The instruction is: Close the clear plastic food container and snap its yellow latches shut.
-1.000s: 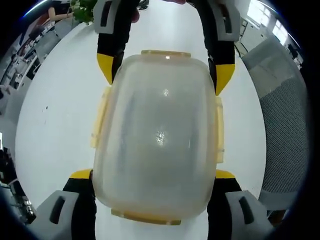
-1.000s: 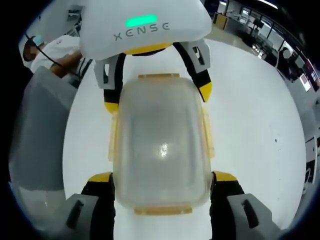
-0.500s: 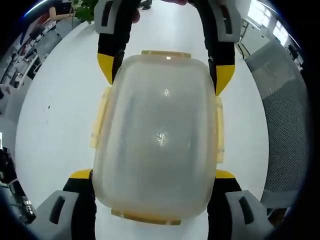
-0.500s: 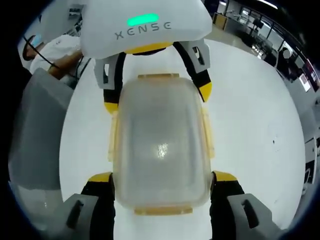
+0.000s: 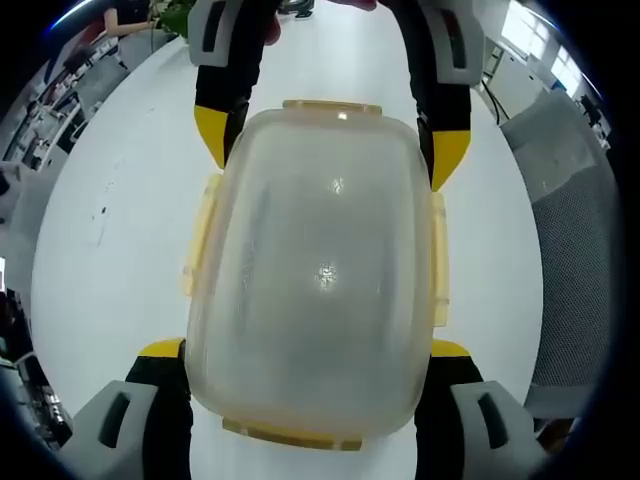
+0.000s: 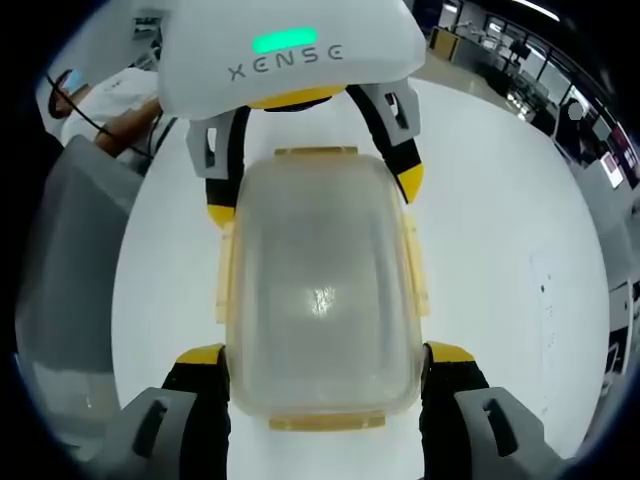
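1. Left gripper view: my left gripper (image 5: 305,365) has its jaws set wide on either side of the near end of the clear plastic food container (image 5: 315,275), yellow tips against its corners, gripping it across its width. The container sits between my two grippers over the white table (image 5: 110,240); I can't tell whether it rests on the table or is held just above it.
2. Same view, far end: my right gripper (image 5: 330,150) comes in from the top, its jaws straddling the far corners the same way.
3. Progress, as I judge it: the lid looks seated on the tub, so closing seems done. The yellow latches (image 5: 201,235) lie along the rim on all four sides; whether they've clicked home I can't make out through the cloudy plastic.
4. Right gripper view: now the container (image 6: 318,290) runs away from me, my right gripper (image 6: 325,365) spread around its near end, tips pressed to the sides. The left gripper (image 6: 312,195) faces me at the far end.
5. Pose: both hands level, aimed straight at each other.
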Demonstrator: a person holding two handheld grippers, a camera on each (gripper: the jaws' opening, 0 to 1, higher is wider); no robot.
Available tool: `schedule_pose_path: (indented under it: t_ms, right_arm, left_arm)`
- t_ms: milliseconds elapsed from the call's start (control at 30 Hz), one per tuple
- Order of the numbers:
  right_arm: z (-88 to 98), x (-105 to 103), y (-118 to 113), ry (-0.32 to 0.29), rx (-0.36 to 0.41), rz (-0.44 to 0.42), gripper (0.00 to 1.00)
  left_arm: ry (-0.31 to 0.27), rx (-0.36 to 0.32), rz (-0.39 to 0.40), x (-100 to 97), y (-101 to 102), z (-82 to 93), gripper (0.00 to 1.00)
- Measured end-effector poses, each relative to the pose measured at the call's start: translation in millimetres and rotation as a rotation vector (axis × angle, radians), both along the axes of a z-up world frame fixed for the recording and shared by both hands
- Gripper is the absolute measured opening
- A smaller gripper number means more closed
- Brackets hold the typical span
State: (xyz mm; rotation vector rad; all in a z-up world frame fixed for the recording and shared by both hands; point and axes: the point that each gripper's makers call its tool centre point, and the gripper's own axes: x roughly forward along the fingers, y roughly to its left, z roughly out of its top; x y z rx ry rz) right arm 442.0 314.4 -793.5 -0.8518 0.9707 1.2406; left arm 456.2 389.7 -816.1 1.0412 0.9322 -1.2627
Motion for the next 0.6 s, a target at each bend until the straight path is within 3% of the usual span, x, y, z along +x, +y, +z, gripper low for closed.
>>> schedule_pose_path:
  t_ms: [600]
  right_arm:
    - [-0.1, 13, -4, -0.007, 0.003, -0.008, 0.79]
  left_arm:
    - [0.001, -0.010, -0.001, 13.2, -4, 0.5, 0.94]
